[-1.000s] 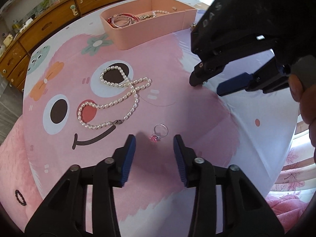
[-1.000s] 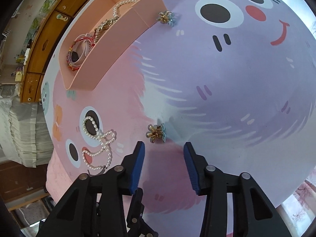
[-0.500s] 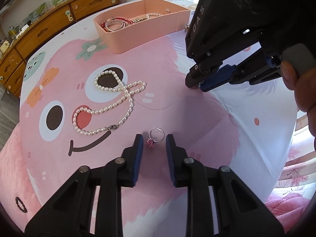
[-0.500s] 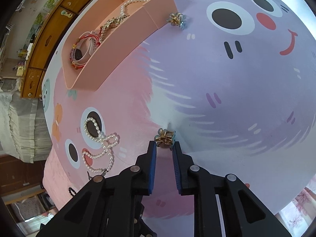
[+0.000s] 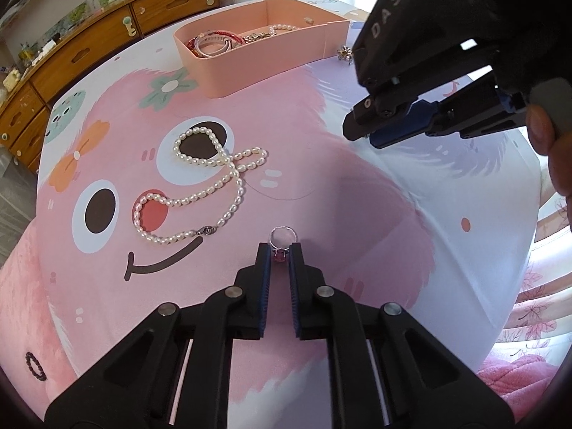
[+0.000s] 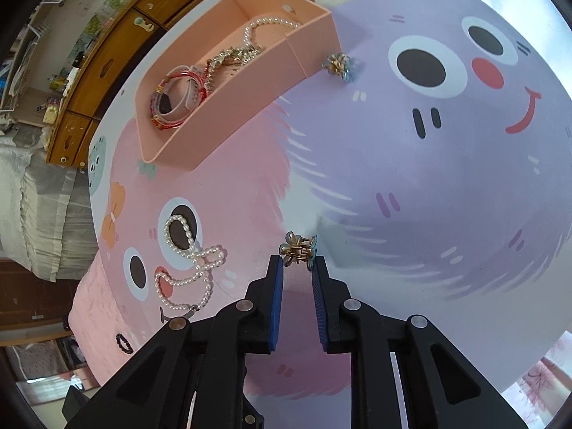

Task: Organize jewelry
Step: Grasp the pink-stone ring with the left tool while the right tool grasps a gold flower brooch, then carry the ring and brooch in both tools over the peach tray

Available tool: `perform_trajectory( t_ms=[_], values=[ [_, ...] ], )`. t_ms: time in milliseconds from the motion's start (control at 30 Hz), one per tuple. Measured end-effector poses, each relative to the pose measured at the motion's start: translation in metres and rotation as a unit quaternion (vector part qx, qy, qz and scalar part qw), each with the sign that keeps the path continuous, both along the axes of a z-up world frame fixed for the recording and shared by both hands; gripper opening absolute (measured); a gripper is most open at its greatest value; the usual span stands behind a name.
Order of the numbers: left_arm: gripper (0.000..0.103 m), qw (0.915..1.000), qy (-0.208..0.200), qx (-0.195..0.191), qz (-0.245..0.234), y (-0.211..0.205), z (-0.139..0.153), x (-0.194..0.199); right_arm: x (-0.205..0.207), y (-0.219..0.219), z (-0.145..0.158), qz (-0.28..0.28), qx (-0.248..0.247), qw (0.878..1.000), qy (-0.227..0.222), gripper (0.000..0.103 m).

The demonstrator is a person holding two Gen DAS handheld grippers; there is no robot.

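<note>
A silver ring (image 5: 282,235) with a pink stone lies on the pink cartoon mat, and my left gripper (image 5: 279,250) is shut on its stone end. A small gold flower clip (image 6: 298,248) sits between the blue pads of my right gripper (image 6: 297,262), which is shut on it close to the mat. In the left wrist view the right gripper (image 5: 361,134) hangs at the upper right. A pearl necklace (image 5: 207,193) lies looped on the mat left of the ring. The pink jewelry box (image 5: 257,68) at the far side holds bangles, a chain and pearls.
A second flower clip (image 6: 339,64) lies beside the box's right end. A small black beaded loop (image 5: 35,366) rests near the mat's near left edge. Wooden drawers (image 5: 89,46) line the far wall. A person's hand (image 5: 550,136) holds the right gripper.
Both grippers went from wide apart to shut: the left one on the ring, the right one on the flower clip. Neither hand shifted much.
</note>
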State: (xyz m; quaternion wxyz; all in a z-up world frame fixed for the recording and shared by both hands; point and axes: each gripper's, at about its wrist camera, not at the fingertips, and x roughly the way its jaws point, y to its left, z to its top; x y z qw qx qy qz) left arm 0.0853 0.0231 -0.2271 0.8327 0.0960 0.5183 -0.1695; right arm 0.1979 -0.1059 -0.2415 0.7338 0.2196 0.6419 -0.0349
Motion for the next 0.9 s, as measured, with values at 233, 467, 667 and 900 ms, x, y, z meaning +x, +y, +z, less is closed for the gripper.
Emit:
perform_trajectory(
  t_ms=[233,467,667,900],
  values=[
    [0.008,0.9998,-0.005,-0.007,0.02,0.0,0.011,0.01,-0.004,-0.01,0.023,0.015,-0.029,0.999,-0.042,0.016],
    [0.008,0.9981,-0.013,-0.027,0.053,0.004,0.039,0.038,0.002,-0.026,0.053,0.035,-0.064,0.993,-0.097,0.016],
    [0.008,0.9962,-0.026,-0.038,0.074,0.011,0.068,0.065,0.006,-0.036,0.078,0.064,-0.087,0.982,-0.153,0.016],
    [0.008,0.9947,-0.018,-0.055,0.085,0.009,0.103,0.093,0.009,-0.039,0.098,0.107,-0.127,0.965,-0.205,0.016]
  ],
)
